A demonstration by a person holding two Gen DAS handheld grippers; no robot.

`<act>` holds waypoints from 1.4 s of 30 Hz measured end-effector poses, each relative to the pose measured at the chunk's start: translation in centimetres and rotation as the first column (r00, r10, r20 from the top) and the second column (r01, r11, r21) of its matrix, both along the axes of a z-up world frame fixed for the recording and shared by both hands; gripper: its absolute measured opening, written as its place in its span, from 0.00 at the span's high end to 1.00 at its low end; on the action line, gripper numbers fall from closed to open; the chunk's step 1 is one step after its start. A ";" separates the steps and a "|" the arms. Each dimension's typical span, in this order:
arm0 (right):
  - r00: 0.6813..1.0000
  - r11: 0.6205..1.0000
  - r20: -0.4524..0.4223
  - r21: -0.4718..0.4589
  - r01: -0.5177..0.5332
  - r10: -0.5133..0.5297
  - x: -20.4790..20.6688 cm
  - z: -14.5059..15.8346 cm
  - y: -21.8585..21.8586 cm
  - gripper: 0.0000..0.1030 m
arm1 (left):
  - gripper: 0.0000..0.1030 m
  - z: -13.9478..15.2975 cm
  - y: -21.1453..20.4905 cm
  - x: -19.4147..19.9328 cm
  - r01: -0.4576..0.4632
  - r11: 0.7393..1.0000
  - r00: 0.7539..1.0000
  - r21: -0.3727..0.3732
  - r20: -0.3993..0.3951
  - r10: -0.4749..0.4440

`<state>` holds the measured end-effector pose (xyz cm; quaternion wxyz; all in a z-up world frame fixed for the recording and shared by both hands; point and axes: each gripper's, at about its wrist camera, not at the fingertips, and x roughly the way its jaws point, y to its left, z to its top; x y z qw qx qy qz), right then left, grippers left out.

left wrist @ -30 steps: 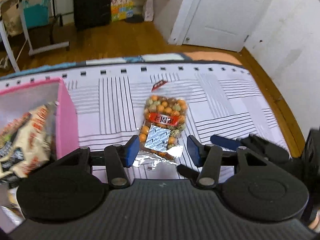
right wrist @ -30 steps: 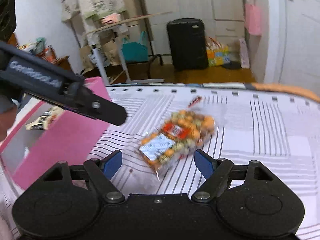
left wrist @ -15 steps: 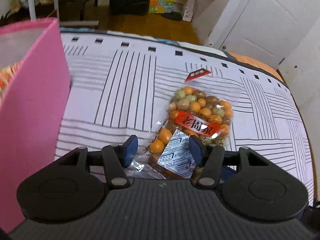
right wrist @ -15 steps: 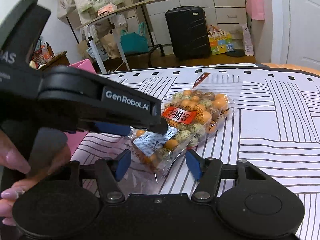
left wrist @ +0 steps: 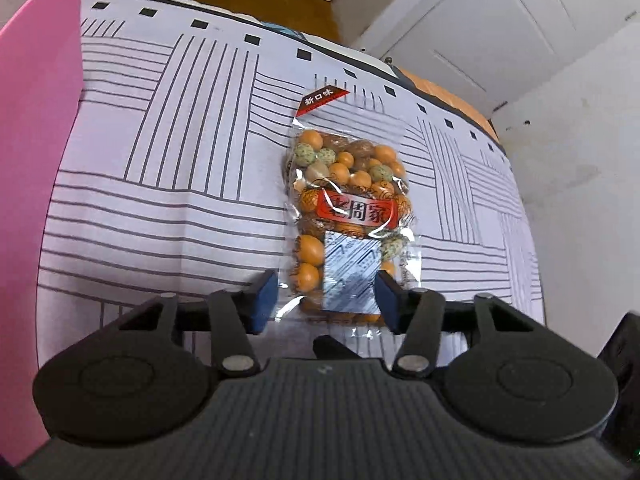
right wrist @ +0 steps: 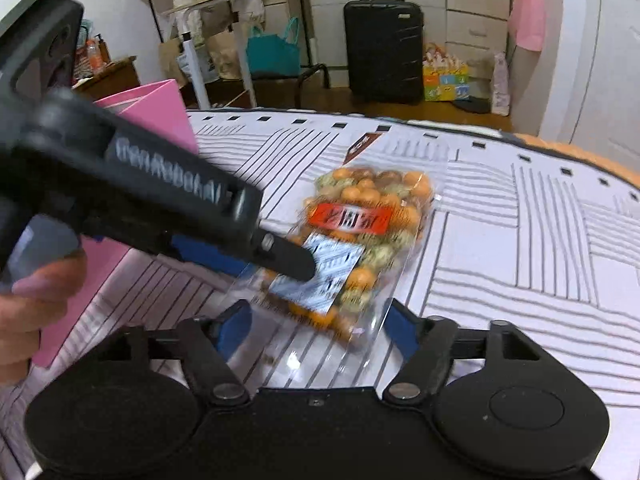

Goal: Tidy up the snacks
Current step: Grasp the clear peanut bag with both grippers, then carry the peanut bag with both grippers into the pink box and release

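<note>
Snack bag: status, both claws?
Left claw open, straddling snack bag near end. Right claw open, just short. Bag flat on striped cloth. Pink box to left.

Snack bag [left wrist: 347, 216]: red label "老周家"; top corner tag "新口味". Barcode sticker text unreadable.

A clear plastic snack bag [left wrist: 347, 216] lies flat on the striped surface, right of centre in the left wrist view, its long axis running from the lower middle up toward the top. It holds round orange, brown and speckled green coated nuts, with a red label across the middle, a silver-white sticker on its lower half and a small red tag at the upper corner. In the right wrist view the same bag [right wrist: 356, 240] sits mid-frame, tilted toward the upper right. A pink box [left wrist: 32, 168] fills the left edge.
</note>
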<state>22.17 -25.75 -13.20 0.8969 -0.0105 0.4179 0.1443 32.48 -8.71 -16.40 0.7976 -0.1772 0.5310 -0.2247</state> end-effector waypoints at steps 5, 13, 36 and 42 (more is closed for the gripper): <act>0.999 0.999 0.037 -0.042 0.024 -0.022 0.9 -1.1 1.6 0.03 | 0.54 -0.3 0.1 -0.3 -0.028 0.998 0.996 0.056 0.081 0.023; 0.995 0.998 0.079 -0.029 0.058 -0.056 0.8 -1.7 2.2 0.06 | 0.64 -0.1 -0.6 -1.1 0.056 0.997 0.986 0.059 0.152 -0.064; 0.983 0.994 0.150 0.011 0.104 -0.105 -8.4 1.9 4.0 0.15 | 0.64 5.4 -0.6 -9.5 0.108 0.980 0.978 0.167 0.160 -0.135; 0.990 0.997 0.124 -0.002 0.071 -0.071 -10.6 3.9 5.0 0.15 | 0.64 7.4 -0.2 -12.4 0.099 0.972 0.978 0.212 0.160 -0.135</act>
